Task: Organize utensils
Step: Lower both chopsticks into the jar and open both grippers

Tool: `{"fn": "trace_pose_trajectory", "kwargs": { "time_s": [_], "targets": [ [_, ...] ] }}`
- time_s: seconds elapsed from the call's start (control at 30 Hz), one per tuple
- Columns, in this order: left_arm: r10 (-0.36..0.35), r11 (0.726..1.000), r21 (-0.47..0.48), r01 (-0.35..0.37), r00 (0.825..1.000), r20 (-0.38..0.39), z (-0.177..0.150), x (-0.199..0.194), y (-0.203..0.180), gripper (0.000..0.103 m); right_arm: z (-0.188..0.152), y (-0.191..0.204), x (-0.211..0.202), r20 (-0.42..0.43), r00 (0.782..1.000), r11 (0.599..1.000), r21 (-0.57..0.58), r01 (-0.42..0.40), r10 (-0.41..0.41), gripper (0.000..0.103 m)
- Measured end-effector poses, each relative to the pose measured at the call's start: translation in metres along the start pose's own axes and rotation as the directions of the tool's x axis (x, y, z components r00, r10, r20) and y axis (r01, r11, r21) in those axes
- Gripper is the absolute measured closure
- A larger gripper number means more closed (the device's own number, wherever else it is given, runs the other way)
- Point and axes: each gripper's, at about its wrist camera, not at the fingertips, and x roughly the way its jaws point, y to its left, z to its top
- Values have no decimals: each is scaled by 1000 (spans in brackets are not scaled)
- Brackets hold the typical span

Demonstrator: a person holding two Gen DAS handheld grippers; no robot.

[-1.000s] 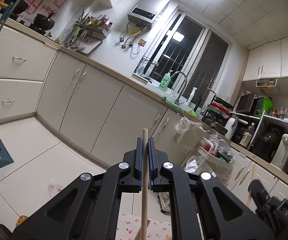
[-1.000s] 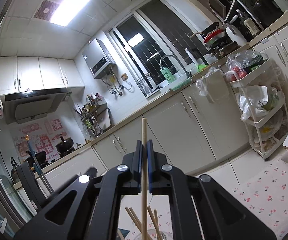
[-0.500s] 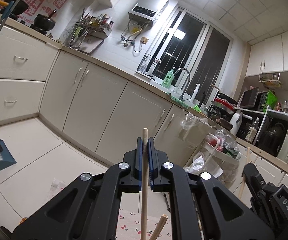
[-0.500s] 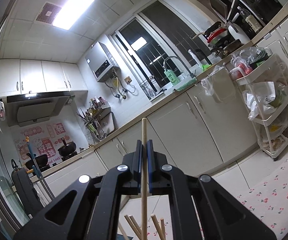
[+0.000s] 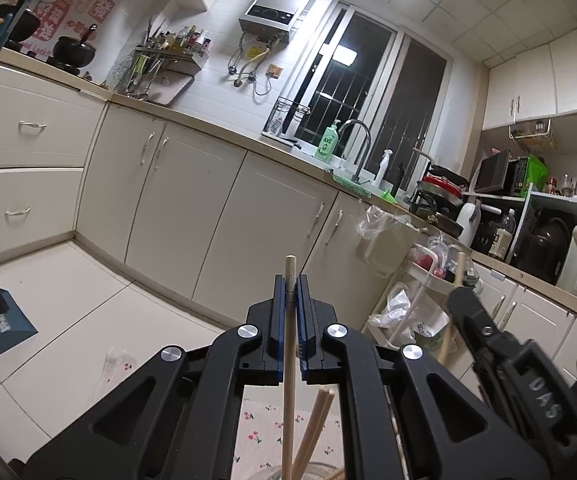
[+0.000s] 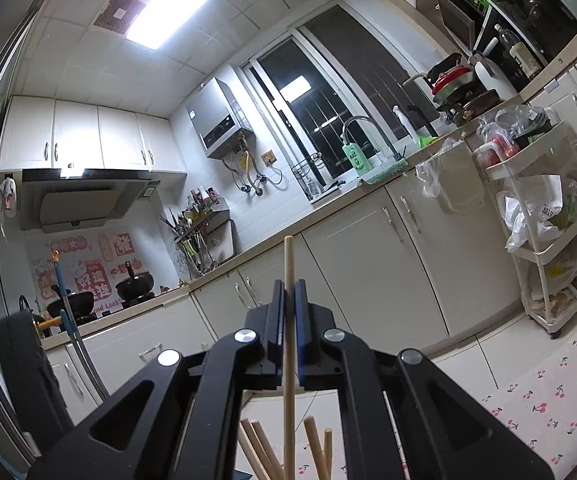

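**Two chopsticks poised over the holder, several already stowed**

While each gripper is clamping one chopstick upright, the sorting is looking partly done. The left chopstick [image 5: 289,320] is standing at twelve o'clock between the jaws of the left gripper [image 5: 290,300], which are pressing nearly closed on it; the right chopstick [image 6: 288,320] is standing likewise in the right gripper [image 6: 288,304]. Below, at six o'clock, the stowed chopsticks [image 6: 312,446] are leaning in what seems to be a clear glass holder [image 5: 316,474], only its rim showing. Both held sticks are hanging just above it, not yet released. Beneath is lying a cherry-print cloth [image 6: 548,408] on the desk. In the left view the right gripper is showing at four o'clock. Whether more utensils are waiting, I cannot tell.
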Motion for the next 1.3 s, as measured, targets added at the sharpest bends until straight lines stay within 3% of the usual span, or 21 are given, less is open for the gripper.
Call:
{"fn": "trace_pose_trajectory", "kwargs": {
  "time_s": [0.33,0.87,1.3],
  "targets": [
    [-31,999,40,34,996,-80,-3,-17,3,98,-10,2,1,-14,1000,999,-46,10,-11,97],
    [-58,997,39,63,991,-119,7,-40,17,95,-33,13,-9,-81,997,987,-158,4,-17,97],
    [-22,999,23,26,986,-163,-5,-53,28,85,-47,12,-26,-161,986,979,-202,10,-43,95]
  ]
}}
